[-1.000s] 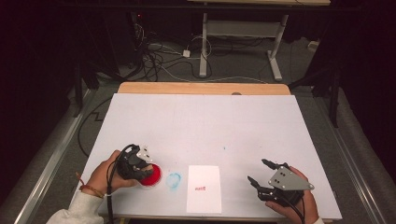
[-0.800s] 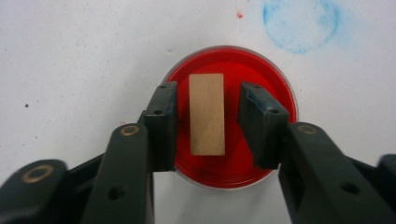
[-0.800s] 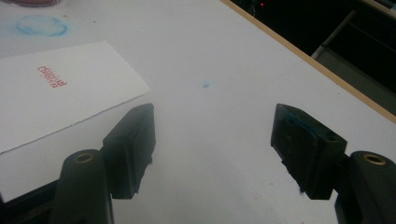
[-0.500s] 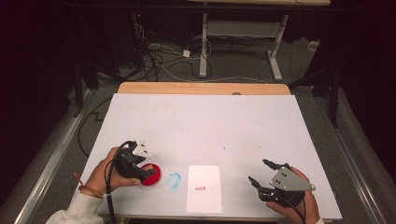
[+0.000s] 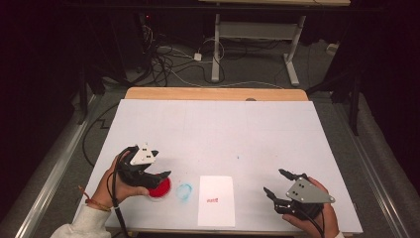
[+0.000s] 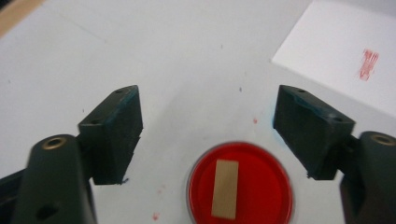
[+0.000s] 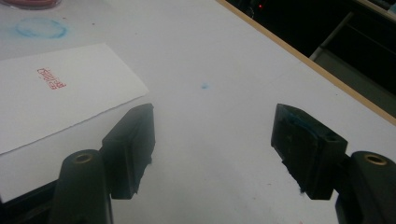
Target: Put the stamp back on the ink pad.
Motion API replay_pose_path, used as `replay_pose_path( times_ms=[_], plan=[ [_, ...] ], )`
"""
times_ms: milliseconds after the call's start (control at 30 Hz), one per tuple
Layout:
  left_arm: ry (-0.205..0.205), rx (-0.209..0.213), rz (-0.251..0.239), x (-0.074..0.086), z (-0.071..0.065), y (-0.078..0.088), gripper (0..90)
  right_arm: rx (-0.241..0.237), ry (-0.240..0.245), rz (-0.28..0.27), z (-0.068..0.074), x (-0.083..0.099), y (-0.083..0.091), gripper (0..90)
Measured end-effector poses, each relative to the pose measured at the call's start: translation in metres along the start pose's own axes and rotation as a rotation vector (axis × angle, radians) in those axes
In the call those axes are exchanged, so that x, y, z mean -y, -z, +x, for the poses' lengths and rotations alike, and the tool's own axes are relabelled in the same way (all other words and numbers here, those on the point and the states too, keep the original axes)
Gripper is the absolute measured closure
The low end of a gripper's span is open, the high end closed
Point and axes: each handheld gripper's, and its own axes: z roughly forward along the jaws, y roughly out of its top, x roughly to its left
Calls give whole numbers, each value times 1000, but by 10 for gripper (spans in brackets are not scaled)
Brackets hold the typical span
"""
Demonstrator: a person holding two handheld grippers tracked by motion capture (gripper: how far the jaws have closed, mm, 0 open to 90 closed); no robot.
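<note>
**Red stamp set down, left jaws spread above it**

High view: the left gripper (image 5: 157, 174) hangs just over the red round stamp (image 5: 159, 188), which sits on the white table (image 5: 218, 129) at about 9 o'clock of the paper sheet (image 5: 216, 200), likely parked clear of the print.

Left gripper view: the jaws have just been opening and stand wide, gripping nothing; the stamp lies between and below them, at 6 o'clock.

Right gripper view: the right gripper (image 7: 212, 135) gapes empty, the sheet at its 10 o'clock.
</note>
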Motion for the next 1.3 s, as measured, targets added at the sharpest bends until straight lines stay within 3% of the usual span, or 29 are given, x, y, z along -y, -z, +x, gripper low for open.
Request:
replay_pose_path(
  times_ms=[133, 367, 600, 867, 1300],
  plan=[
    [10, -36, -79, 0, -4, 0, 200, 2, 0, -1, 0, 0, 0, 308],
    [-24, -119, -174, 2, -12, -2, 204, 3, -5, -13, 0, 0, 1, 306],
    [-42, -133, -205, 6, -14, -3, 189, 6, -8, -20, -2, 0, 3, 291],
    [-53, -173, -204, 11, -15, -1, 162, 22, -24, -42, -4, 0, 6, 255],
    [-64, -222, -229, 30, -17, 10, 154, 54, -42, -66, -9, 4, 13, 225]
  ],
)
